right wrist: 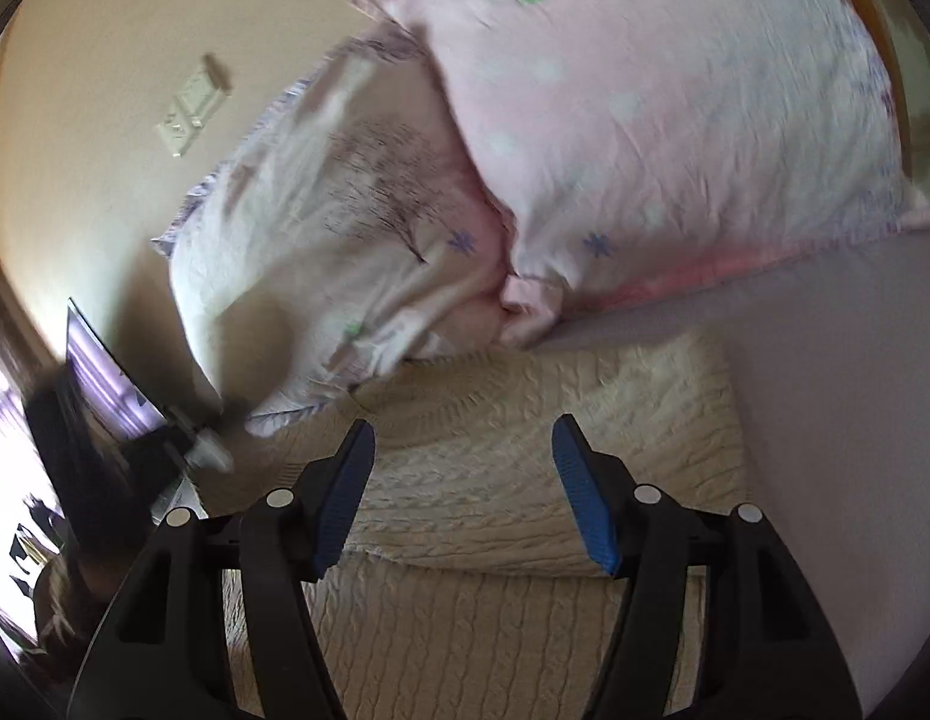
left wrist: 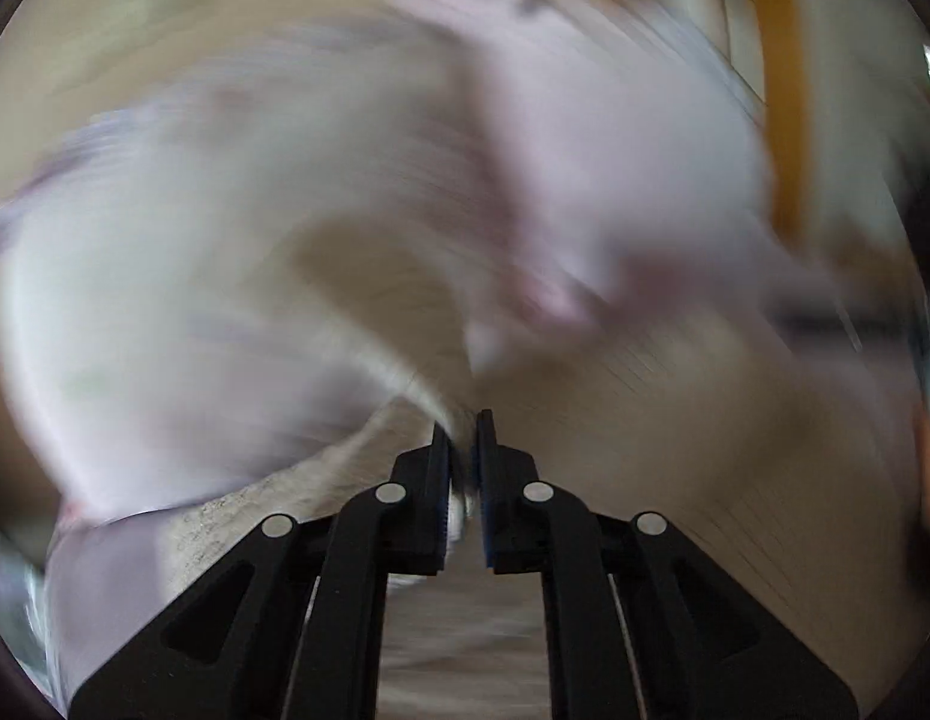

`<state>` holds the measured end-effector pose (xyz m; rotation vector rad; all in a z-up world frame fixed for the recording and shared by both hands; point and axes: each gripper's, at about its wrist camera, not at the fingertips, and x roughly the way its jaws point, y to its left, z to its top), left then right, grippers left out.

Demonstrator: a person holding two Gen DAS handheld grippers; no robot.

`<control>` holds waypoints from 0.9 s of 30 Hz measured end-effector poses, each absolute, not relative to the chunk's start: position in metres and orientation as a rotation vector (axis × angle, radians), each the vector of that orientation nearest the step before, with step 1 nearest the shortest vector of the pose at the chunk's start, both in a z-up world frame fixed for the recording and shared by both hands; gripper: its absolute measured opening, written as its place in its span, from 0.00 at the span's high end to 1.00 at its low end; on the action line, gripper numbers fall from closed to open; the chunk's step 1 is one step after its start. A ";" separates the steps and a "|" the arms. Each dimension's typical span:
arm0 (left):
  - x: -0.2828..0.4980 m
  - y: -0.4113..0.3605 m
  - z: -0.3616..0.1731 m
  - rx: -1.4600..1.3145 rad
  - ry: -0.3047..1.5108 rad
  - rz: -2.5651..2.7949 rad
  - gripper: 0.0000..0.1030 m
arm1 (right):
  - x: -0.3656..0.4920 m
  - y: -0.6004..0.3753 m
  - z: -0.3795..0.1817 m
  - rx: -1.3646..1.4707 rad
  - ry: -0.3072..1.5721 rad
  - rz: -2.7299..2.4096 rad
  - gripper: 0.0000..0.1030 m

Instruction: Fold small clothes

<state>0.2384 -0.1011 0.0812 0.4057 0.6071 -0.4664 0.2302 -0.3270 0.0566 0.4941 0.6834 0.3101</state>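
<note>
Cream wall [right wrist: 105,60] upper left, white switch plate [right wrist: 192,114]; two pillows [right wrist: 645,120] upper right; bright window [right wrist: 9,420] lower left.

Bed [right wrist: 825,420], cream knit garment [right wrist: 525,450], two pillows [right wrist: 675,120]

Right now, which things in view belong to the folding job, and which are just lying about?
In the job: cream knit garment, left gripper shut on pale fabric, right gripper open above the knit.
Lying about: pink pillow, white pillow, wall switch.
</note>
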 end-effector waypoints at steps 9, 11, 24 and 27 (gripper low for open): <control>0.201 -0.037 0.072 0.254 0.693 -0.411 0.73 | 0.264 -0.364 0.008 0.633 0.893 0.209 0.61; 0.192 0.003 0.075 0.165 0.718 -0.344 0.71 | 0.268 -0.366 -0.002 0.641 0.930 0.154 0.61; 0.127 0.125 0.055 -0.263 0.836 -0.347 0.45 | 0.285 -0.371 0.006 0.519 0.845 0.069 0.87; 0.109 0.131 0.042 -0.304 0.885 -0.385 0.42 | 0.249 -0.369 0.010 0.528 0.848 0.121 0.51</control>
